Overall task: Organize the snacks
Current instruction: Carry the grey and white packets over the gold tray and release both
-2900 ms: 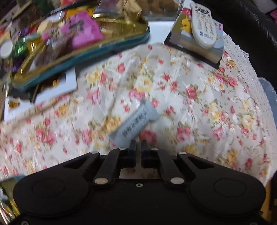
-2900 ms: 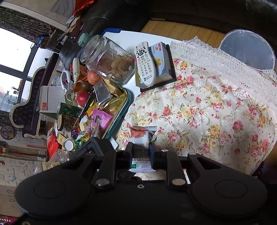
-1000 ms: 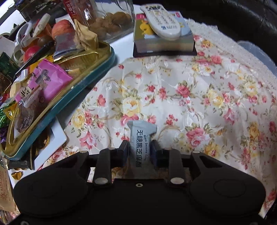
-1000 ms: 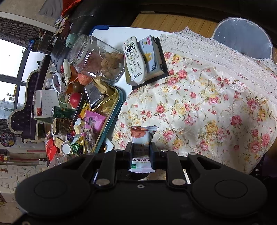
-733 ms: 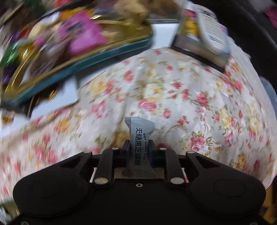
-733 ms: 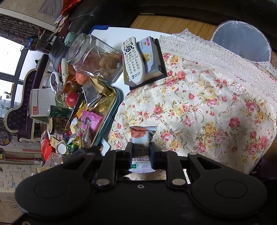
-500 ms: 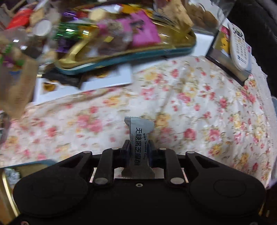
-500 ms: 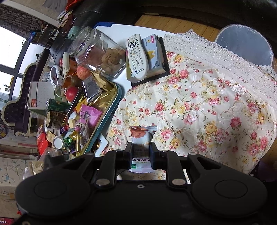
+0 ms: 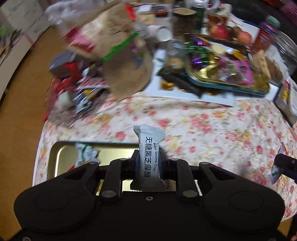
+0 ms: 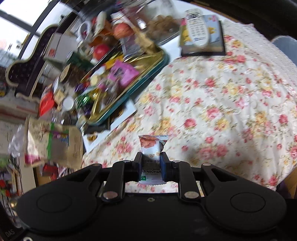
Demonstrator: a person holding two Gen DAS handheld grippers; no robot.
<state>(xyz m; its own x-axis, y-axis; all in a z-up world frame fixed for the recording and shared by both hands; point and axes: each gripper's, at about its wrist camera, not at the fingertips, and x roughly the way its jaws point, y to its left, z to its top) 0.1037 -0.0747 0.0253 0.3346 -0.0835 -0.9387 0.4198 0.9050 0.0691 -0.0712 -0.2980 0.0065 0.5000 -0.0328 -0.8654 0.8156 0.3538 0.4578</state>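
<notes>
Floral tablecloth (image 10: 232,96), cream with pink and yellow roses and a lace edge, covers the near part of the table (image 10: 174,44); bare white tabletop shows beyond it. Wooden floor (image 9: 16,103) lies to the left in the left wrist view.

Left tongs (image 9: 148,163): jaws have just been closing and now press on a grey sesame crisp packet (image 9: 151,148), held upright above the cloth.

Right tongs (image 10: 151,165): shut tight on a white and orange snack packet (image 10: 152,148), upright, above the cloth.

Gold tray with teal rim (image 10: 130,87), at the far edge of the cloth: holds a pink packet (image 10: 123,74) and assorted foil-wrapped sweets, much of it blurred. Same tray in the left wrist view (image 9: 228,87).

Remote control (image 10: 197,27), white, lies on a flat box (image 10: 217,35) at the far side of the cloth. Apples (image 10: 101,51) and a glass jar of biscuits (image 10: 163,24) stand behind the tray.

Brown paper bag (image 9: 122,55) with a green stripe, blurred, among loose wrappers at the left end of the table.

Left wrist view only: a shallow gold tin (image 9: 61,161) on the cloth, directly under the left tongs, with one green and white packet (image 9: 86,155) in it; also the tip of the right tongs with its packet at the right edge.

Right wrist view only: a bright window (image 10: 22,16) at upper left and a dark ornate piece of furniture (image 10: 27,70) beside the table.
</notes>
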